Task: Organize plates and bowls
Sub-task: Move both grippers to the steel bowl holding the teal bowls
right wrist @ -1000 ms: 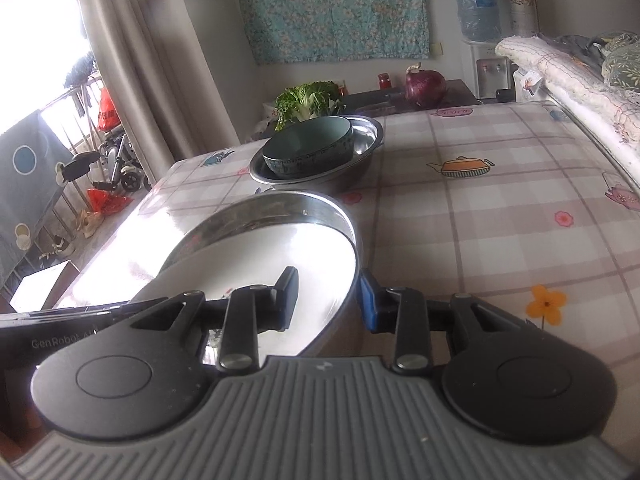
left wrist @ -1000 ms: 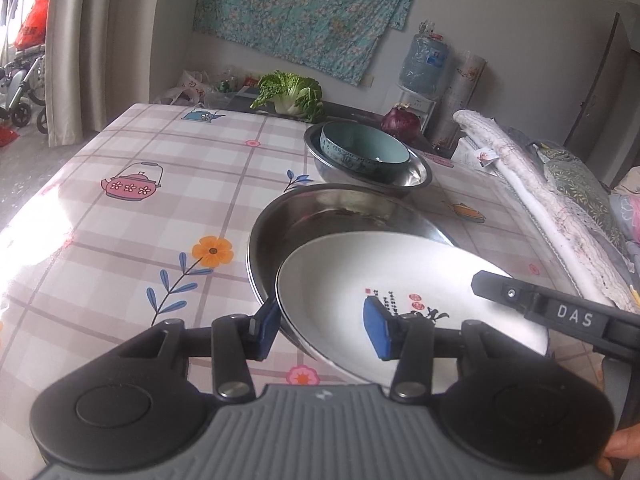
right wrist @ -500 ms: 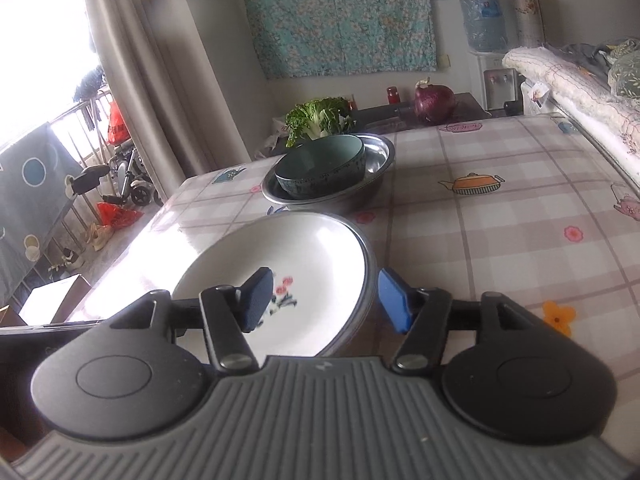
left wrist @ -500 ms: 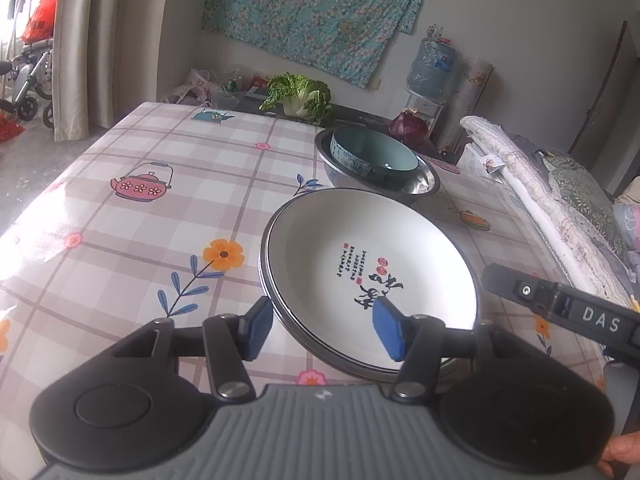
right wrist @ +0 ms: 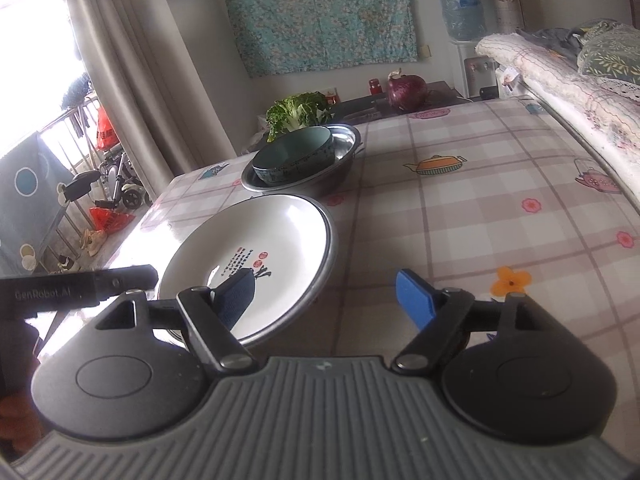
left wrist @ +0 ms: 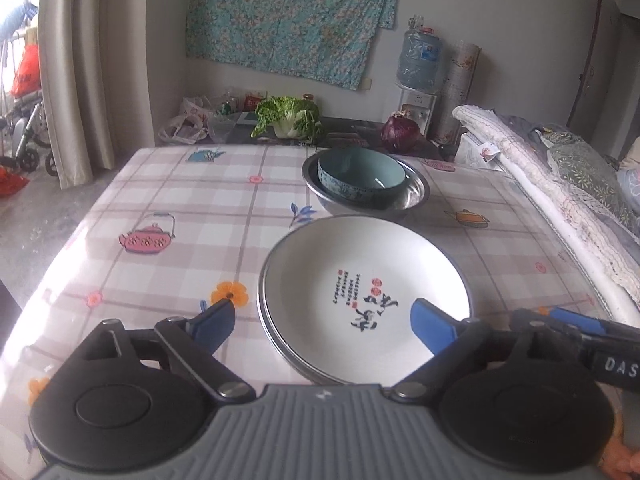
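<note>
A white plate (left wrist: 364,296) with a printed centre lies flat inside a steel plate (left wrist: 265,320) on the checked tablecloth. Behind it a teal bowl (left wrist: 360,174) sits in a steel bowl (left wrist: 416,196). My left gripper (left wrist: 324,322) hovers at the white plate's near edge. Its jaws are opening, with both pads clear of the rim. My right gripper (right wrist: 325,300) is at the white plate's (right wrist: 260,256) right side, one finger above the plate and one above the cloth. Its jaws are opening too and touch nothing. The teal bowl (right wrist: 296,156) stands further back.
A leafy cabbage (left wrist: 288,116) and a purple onion (left wrist: 400,132) rest on a dark counter beyond the table (left wrist: 180,208). Folded bedding (left wrist: 560,184) runs along the table's right edge. A curtain (left wrist: 76,60) hangs at the left.
The white plate, tilted and gripped at both sides a second ago, now lies flat in the steel plate. Both grippers have let go, spread their jaws wide and drawn back a little.
</note>
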